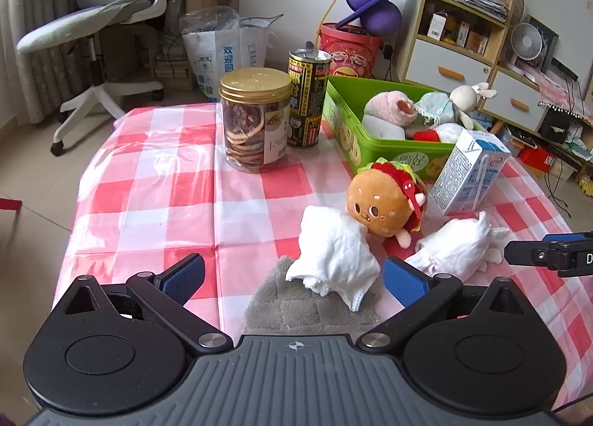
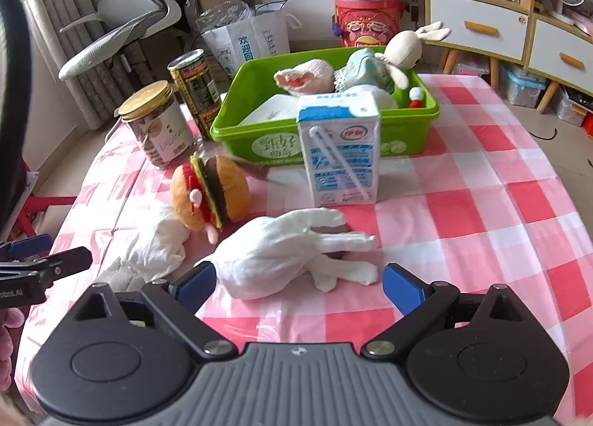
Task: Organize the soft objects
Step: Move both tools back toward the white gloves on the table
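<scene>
Several soft toys already lie in the green bin (image 2: 326, 129), while the burger plush (image 2: 211, 192), two white cloths (image 1: 333, 259) (image 2: 281, 252) and a grey cloth (image 1: 296, 303) wait on the desk (image 2: 481, 203), the fingers of the left gripper (image 1: 294, 278) and right gripper (image 2: 298, 285) spread and empty.

My left gripper (image 1: 292, 279) and right gripper (image 2: 299, 287) both pitch down toward 12 o'clock, jaws spread wide, gripping nothing.
</scene>
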